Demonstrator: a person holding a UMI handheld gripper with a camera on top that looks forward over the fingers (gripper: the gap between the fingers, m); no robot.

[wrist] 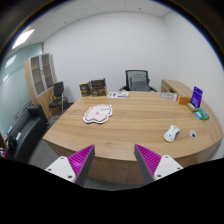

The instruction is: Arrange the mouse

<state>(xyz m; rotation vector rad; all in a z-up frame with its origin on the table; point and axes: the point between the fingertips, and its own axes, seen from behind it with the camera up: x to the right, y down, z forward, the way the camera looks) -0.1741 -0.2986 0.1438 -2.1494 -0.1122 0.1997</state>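
A white mouse lies on the wooden table, to the right and well beyond the fingers. A white patterned mouse mat lies further left near the table's middle. My gripper is held high above the table's near edge, its two purple pads wide apart with nothing between them.
A purple box and a teal object stand at the table's right end. An office chair is behind the table, another chair at the left. Shelving stands against the left wall.
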